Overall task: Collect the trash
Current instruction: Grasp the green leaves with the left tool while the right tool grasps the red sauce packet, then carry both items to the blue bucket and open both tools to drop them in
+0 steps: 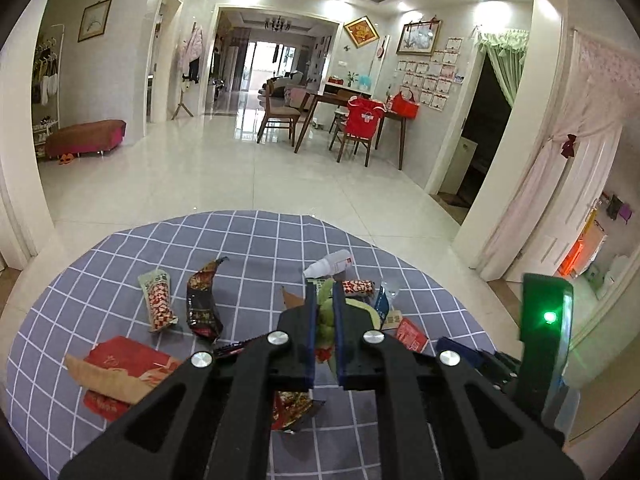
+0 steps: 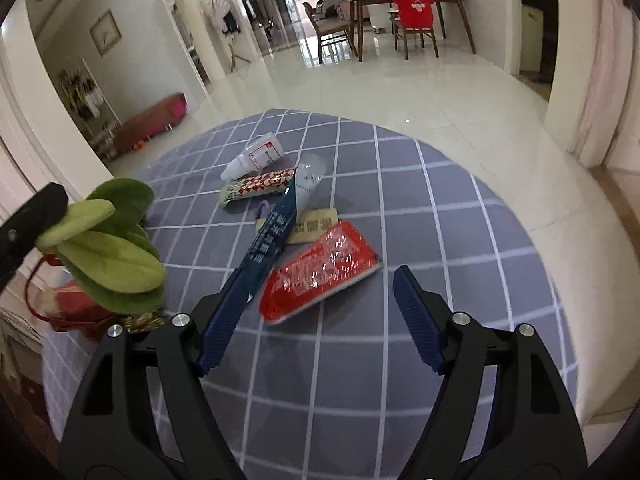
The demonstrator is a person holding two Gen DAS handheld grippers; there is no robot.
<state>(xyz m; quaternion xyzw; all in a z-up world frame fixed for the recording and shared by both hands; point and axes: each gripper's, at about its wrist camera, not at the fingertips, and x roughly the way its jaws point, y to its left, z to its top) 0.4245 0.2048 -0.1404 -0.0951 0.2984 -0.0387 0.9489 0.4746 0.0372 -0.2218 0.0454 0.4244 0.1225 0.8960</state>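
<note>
My left gripper point(image 1: 323, 292) is shut on a bunch of green leaves point(image 1: 327, 316) and holds it above the checked tablecloth point(image 1: 248, 240); the leaves also show at the left of the right wrist view point(image 2: 108, 248). My right gripper point(image 2: 320, 280) is open and empty, low over the cloth, just short of a red packet point(image 2: 320, 276) and a blue wrapper point(image 2: 276, 228). A white dropper bottle point(image 2: 256, 156) and a red patterned wrapper point(image 2: 260, 184) lie beyond. Further left lie a patterned wrapper point(image 1: 158, 300), a dark wrapper point(image 1: 204, 300) and a red envelope point(image 1: 120, 376).
The round table ends at a tiled floor point(image 1: 224, 168). A dining table with chairs point(image 1: 352, 120) stands far back. A small tan card point(image 2: 316, 226) lies behind the red packet. A red wrapper point(image 1: 294, 408) lies under my left gripper.
</note>
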